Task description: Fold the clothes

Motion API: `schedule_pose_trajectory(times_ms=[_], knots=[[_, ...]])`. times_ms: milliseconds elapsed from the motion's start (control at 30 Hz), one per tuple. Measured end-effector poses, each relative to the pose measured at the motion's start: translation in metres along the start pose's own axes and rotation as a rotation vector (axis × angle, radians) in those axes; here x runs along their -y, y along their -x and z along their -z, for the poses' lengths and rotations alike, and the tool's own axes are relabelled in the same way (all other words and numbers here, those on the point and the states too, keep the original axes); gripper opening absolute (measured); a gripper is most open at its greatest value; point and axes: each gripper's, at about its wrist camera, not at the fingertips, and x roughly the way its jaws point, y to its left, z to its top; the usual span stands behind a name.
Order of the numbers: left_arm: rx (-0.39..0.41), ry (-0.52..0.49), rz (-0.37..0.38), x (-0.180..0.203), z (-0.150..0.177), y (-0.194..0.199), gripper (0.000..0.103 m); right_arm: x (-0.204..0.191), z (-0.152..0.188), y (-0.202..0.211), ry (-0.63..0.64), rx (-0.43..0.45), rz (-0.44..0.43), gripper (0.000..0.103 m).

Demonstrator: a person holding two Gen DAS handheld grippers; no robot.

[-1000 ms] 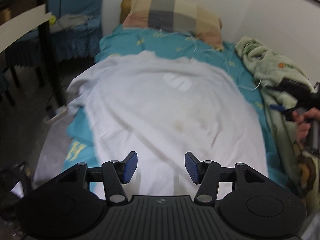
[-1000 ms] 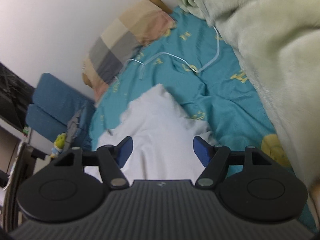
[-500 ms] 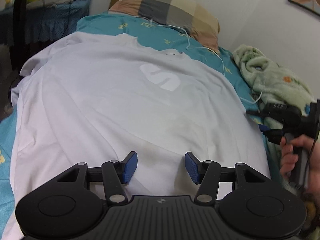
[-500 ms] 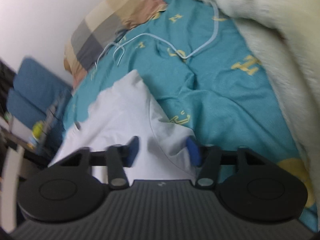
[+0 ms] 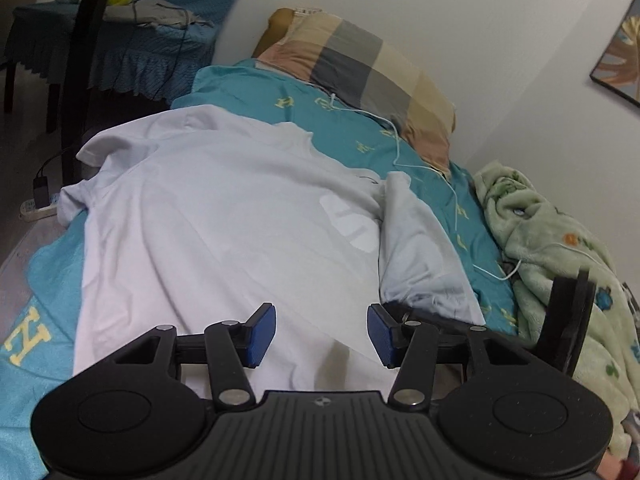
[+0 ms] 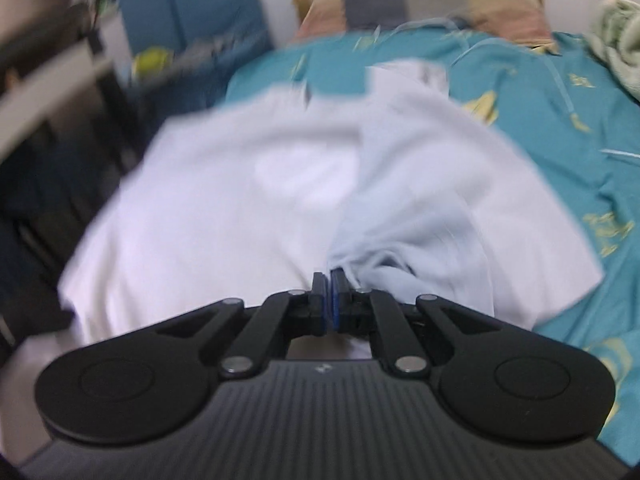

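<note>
Smooth white cotton-like T-shirt (image 5: 224,216) on a matt teal printed bedsheet (image 5: 360,136)
Fleecy pale-green blanket (image 5: 552,240); matt black plastic left gripper (image 5: 322,334)

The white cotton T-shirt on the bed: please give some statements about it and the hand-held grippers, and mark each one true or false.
1. The right hand-held gripper is shut on the white cotton T-shirt. True.
2. The left hand-held gripper is shut on cloth. False: its jaws stand apart, holding nothing.
3. The shirt's right side is folded over the middle. True.
4. The checked pillow lies on the shirt. False: it lies beyond, by the wall.
</note>
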Motion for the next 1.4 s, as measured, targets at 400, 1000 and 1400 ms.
schedule_pose_trajectory(times_ms=[400, 1000, 1400], knots=[[-0.017, -0.014, 0.028, 0.005, 0.008, 0.002, 0.053, 0.051, -0.053, 0.081, -0.268, 0.244, -0.102, 0.069], [-0.019, -0.039, 0.041, 0.009, 0.014, -0.009, 0.053, 0.112, -0.044, 0.018, -0.257, 0.077, 0.172, 0.005], [-0.009, -0.083, 0.053, 0.012, 0.016, -0.008, 0.053, 0.181, -0.176, 0.046, 0.008, 0.232, 0.673, 0.005]])
